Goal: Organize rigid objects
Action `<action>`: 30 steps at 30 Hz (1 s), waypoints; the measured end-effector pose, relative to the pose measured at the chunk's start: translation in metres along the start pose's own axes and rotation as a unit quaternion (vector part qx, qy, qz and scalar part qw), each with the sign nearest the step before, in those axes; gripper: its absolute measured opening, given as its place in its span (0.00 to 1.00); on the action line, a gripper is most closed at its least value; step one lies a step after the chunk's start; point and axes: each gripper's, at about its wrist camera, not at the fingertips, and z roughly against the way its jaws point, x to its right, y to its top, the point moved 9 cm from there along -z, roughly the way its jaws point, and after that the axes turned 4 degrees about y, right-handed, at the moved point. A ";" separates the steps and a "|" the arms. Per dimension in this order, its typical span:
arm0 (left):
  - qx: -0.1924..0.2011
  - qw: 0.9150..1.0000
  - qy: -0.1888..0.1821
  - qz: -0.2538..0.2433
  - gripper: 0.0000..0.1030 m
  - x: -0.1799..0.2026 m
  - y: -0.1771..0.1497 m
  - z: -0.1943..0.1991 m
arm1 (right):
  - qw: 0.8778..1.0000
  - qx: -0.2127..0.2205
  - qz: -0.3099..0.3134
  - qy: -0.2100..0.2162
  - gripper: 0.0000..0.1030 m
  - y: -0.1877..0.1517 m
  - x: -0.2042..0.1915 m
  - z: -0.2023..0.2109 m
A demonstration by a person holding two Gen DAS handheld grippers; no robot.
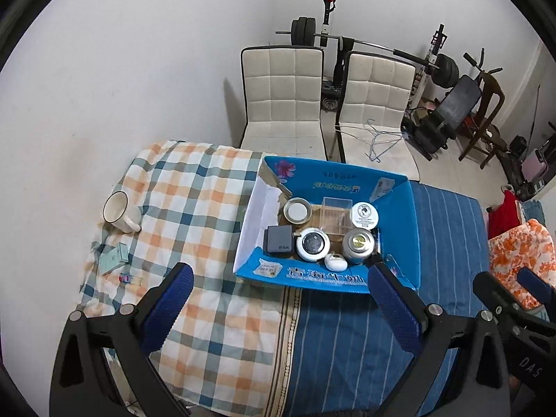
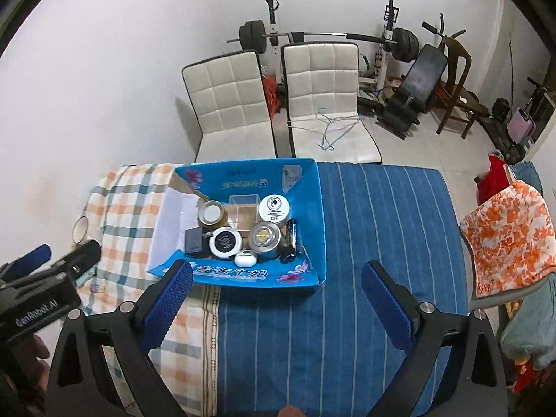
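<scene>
Left gripper (image 1: 279, 304) and right gripper (image 2: 276, 300) held level above the table (image 2: 365, 243), side by side, jaws spread wide, empty. Jars (image 2: 266, 238) and small items packed in the blue box (image 2: 312, 208) just ahead.

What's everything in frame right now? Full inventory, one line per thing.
Cardboard box: 1, blue, open, on the table between both cloths.
Round tins and jars: 4, white or silver, inside the box.
Clear case: 1, transparent, box middle.
Charger block: 1, dark grey, box left side.
Oval case: 1, white, box near wall.
Mug: 1, cream, on its side on the plaid cloth.
Small carton: 1, pale green, plaid cloth's left edge.
Plaid cloth: 1, orange-blue check, table left.
Striped cloth: 1, blue, table right.
Chairs: 2, white padded, behind the table.
Barbell rack: 1, black, by the wall.
Left gripper: open, empty.
Right gripper: open, empty.
</scene>
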 end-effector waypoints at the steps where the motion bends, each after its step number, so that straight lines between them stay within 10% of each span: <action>1: 0.000 1.000 0.001 -0.003 1.00 0.000 -0.002 0.003 | 1.000 0.003 0.002 -0.001 0.97 0.001 -0.001 0.007; 30: 0.012 0.999 0.014 -0.043 1.00 0.009 -0.007 0.013 | 0.999 0.012 0.011 -0.043 0.97 -0.008 0.009 0.017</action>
